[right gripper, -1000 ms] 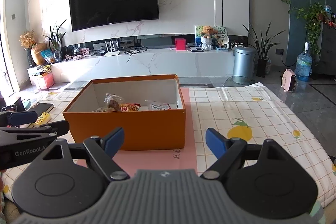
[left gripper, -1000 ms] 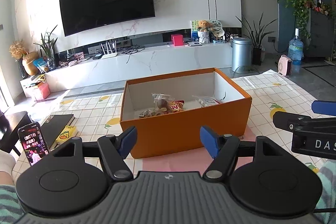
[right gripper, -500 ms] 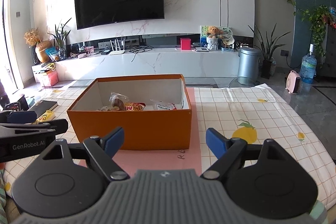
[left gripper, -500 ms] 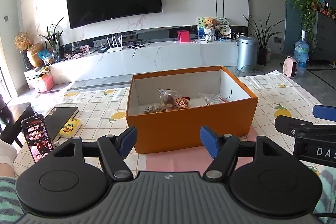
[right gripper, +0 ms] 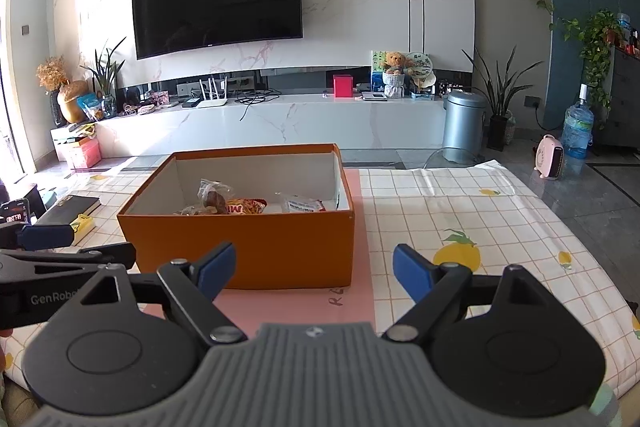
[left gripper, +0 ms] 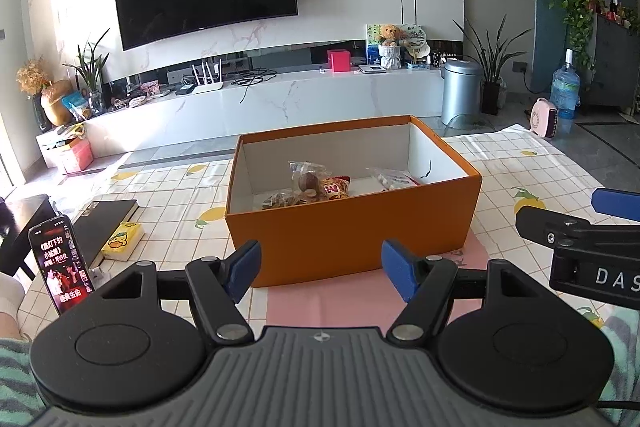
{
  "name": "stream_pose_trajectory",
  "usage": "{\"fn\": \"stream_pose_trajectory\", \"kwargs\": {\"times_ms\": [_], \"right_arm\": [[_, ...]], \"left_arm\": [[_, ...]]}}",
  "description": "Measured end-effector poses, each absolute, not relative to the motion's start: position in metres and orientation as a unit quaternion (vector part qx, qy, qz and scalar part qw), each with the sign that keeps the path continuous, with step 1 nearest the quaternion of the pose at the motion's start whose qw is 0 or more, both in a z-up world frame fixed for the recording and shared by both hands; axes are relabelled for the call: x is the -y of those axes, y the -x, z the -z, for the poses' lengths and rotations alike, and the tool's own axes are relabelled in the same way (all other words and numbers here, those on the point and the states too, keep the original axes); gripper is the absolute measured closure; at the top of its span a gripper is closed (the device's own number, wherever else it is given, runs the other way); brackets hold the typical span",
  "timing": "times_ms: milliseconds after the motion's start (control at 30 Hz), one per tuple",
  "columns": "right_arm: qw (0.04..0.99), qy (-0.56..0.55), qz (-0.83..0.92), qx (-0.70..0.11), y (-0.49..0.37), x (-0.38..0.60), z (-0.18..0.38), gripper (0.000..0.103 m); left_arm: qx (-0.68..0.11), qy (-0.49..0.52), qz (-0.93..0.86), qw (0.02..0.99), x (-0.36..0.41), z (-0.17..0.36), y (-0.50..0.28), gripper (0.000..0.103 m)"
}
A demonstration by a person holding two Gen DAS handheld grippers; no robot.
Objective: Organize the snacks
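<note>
Box: an orange box (left gripper: pixel 352 239) sits open-topped on a pink mat (left gripper: pixel 360 303); likely the collecting bin, open so snacks can be dropped in.
Snacks: several packets (left gripper: pixel 316 185) lie on the box floor, a clear bag and a red wrapper toward its left, a white packet (left gripper: pixel 394 181) toward its right. None shows outside the box, so the sorting looks largely done.
Left gripper (left gripper: pixel 321 273): held low, just short of the box's near wall, level and pointing at it; fingers spread, holding nothing.
Right gripper (right gripper: pixel 315 271): in front of the box's near right corner, level, facing forward; fingers spread, empty.
Beside the box: a book (left gripper: pixel 104 227) and a phone (left gripper: pixel 60 263) lie to its left, clear of the work.
</note>
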State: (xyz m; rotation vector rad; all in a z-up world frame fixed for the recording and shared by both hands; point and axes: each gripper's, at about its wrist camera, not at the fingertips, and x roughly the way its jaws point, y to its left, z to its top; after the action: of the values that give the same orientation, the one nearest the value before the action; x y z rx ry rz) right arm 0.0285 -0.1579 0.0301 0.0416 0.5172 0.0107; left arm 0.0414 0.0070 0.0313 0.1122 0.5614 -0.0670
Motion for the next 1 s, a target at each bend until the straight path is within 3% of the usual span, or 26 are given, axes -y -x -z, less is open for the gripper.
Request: {"fn": "stream_pose_trajectory", "kwargs": {"times_ms": [1000], "right_arm": [[0.966,-0.014,-0.010,-0.259,-0.0241,0.1503,-0.0338,0.019]], "left_arm": [[-0.275,-0.045,0.030,0.960,-0.0140,-0.0373,-0.0371,0.017]]}}
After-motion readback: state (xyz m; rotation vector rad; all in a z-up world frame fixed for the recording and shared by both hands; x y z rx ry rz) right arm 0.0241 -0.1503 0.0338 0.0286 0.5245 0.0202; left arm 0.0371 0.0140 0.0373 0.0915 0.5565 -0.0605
